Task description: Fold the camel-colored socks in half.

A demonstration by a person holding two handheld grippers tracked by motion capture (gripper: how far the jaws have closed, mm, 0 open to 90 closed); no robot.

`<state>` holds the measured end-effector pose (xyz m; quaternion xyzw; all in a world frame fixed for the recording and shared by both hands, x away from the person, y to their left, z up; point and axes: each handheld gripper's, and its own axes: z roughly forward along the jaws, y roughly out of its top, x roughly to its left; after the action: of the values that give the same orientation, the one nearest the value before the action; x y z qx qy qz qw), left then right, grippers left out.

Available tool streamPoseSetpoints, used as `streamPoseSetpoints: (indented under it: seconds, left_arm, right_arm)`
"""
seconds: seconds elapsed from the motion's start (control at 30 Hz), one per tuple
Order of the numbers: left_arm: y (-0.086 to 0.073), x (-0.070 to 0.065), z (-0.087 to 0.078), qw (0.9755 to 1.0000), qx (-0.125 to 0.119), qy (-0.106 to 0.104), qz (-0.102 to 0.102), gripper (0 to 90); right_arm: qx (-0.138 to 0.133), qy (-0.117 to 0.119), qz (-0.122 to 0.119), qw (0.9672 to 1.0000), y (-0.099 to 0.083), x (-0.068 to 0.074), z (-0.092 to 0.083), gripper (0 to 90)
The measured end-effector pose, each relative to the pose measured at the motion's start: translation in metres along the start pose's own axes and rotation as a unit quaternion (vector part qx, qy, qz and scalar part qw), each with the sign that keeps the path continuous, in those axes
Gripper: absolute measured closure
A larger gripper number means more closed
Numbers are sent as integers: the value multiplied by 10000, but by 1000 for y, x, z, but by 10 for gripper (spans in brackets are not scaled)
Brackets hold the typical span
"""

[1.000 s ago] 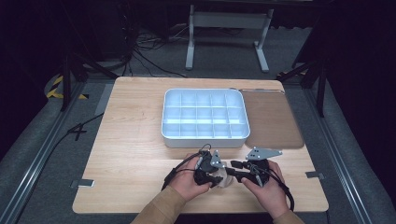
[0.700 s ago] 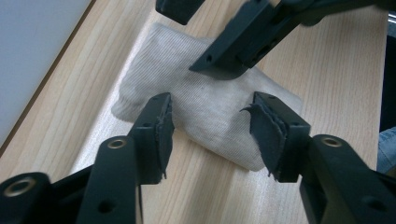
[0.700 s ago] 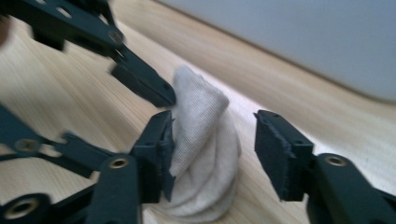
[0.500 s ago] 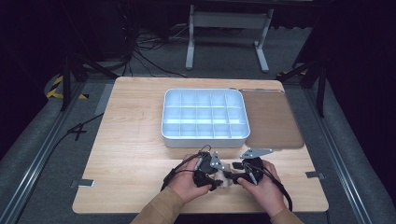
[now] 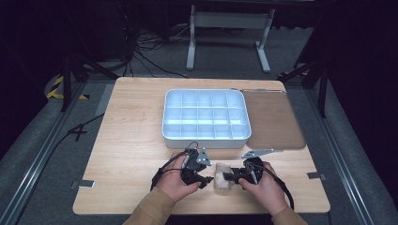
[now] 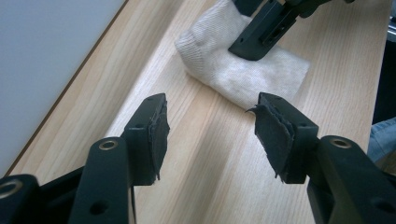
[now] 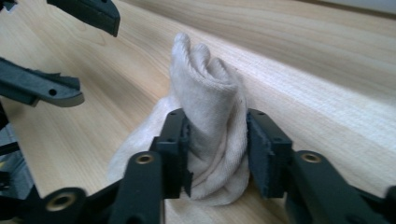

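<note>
Our right gripper [image 7: 217, 149], its jaws just closing, pinches the rolled sock [image 7: 210, 126]. Our left gripper [image 6: 210, 135] (jaws just opening, nothing between them) waits beside it; we should keep the roll squeezed mid-bundle.

soft knitted cloth roll [image 7: 210, 135] on a matt, grained wood table [image 5: 131, 140]; smooth glossy plastic tray [image 5: 206, 115].

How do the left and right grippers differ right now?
The right gripper is clamped on the rolled beige sock; the left gripper is open with nothing between its jaws. The right one's jaws have just been closing, the left one's opening. Both sit low over the wooden table.
</note>
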<state>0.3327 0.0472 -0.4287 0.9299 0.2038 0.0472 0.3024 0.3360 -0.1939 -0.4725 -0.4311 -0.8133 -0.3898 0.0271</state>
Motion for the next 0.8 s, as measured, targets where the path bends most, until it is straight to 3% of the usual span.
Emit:
streamPoseSetpoints:
  seconds: [0.13, 0.27, 0.43, 0.8]
  left_arm:
    - [-1, 1, -1, 10000, 14, -1, 23, 446]
    - [-3, 2, -3, 10000, 39, 36, -2, 444]
    - [-13, 6, -11, 9998, 118, 141, -60, 444]
    - [-29, 15, -28, 9992, -17, 249, -307, 441]
  right_arm:
    - [22, 42, 10, 10000, 1, 2, -1, 719]
    - [30, -54, -211, 9998, 2, 6, -3, 761]
    - [72, -151, -380, 9991, 6, 12, -9, 772]
    - [-56, -110, -385, 9992, 14, 20, -25, 773]
